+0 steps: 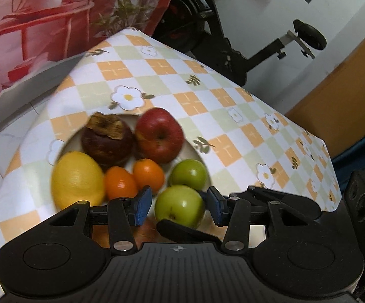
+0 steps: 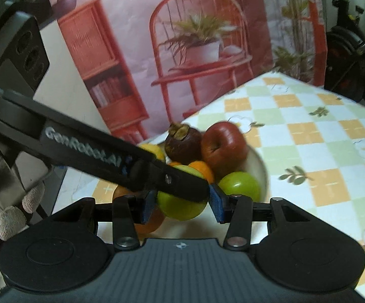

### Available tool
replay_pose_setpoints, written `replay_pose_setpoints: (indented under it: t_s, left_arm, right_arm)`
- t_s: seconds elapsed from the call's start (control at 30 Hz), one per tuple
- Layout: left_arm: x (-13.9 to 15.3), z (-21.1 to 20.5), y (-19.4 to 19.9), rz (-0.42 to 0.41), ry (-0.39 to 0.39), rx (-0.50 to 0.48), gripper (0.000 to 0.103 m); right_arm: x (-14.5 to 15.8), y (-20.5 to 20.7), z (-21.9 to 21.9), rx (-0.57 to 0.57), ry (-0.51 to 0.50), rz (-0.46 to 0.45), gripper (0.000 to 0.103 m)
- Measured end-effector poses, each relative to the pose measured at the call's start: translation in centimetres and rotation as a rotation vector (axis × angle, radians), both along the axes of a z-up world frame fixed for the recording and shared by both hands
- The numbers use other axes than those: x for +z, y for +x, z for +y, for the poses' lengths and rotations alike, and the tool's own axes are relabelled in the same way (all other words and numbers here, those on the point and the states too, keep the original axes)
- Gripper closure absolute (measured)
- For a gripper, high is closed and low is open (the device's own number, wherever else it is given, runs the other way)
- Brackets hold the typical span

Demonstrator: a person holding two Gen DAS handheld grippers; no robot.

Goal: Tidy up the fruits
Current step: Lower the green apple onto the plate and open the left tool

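Two claws spread — left claw (image 1: 180,205), right claw (image 2: 182,207) — around glossy green apple (image 1: 180,206), plate (image 1: 195,152).

We see a plate (image 1: 195,151) heaped with a mangosteen (image 1: 106,140), red apple (image 1: 159,133), lemon (image 1: 77,179), two oranges (image 1: 147,174) and two green apples (image 1: 180,205).

The left gripper (image 1: 179,207) is held with its blue-padded fingers (image 1: 142,205) spread apart. The right gripper (image 2: 182,203) is likewise held spread, blue pads (image 2: 216,202) facing inward. Across the right wrist view, the left gripper's black body is seen angled downward, gripped by a gloved hand (image 2: 8,212).
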State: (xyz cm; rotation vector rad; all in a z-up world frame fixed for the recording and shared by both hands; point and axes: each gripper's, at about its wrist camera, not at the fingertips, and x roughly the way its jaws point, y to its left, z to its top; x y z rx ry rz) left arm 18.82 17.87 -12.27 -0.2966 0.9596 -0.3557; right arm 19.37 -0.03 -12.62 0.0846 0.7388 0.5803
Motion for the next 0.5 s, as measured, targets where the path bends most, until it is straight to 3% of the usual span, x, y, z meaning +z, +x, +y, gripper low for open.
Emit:
replay_pose_setpoints:
  t_s: [0.5]
  left_arm:
    - [0.3,1.2,-1.0,-0.115,0.003,0.025,0.053]
  right_arm:
    - [-2.3,2.1,0.3,-0.063,0.020,0.126,0.056]
